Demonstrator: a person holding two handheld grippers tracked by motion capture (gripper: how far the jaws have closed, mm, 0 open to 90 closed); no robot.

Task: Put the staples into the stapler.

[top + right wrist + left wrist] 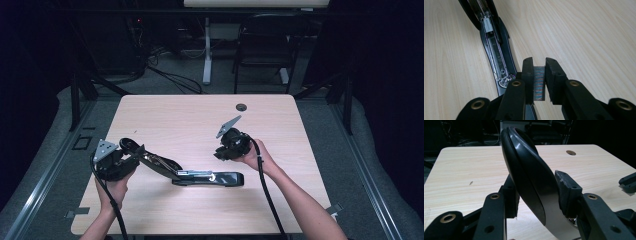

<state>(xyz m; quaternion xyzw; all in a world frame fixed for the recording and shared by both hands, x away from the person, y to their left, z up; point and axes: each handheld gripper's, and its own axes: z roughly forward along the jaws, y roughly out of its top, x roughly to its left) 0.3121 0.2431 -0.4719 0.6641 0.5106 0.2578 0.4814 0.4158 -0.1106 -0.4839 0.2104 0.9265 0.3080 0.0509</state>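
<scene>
Stapler [496, 57] channel open, staples [539, 82] in right claw [539, 65]

A: where's everything relative to the opened black stapler [200, 176]?
B: its lid's in the left gripper [131, 151], left of it; right gripper [220, 154] with the staple strip [539, 83] hangs just behind-right.

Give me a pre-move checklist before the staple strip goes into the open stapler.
1. Stapler lid held up by the left tool: ok, its jaws clamp the lid.
2. Staple strip gripped in the right tool: ok, pinched between the pads.
3. Staple channel exposed: ok, it lies open, facing up.
4. Channel free of old staples: cannot tell.
5. Strip lined up with the channel: not ok, it sits off to one side, near the channel's end.
6. Stapler base flat on the table: ok.
</scene>
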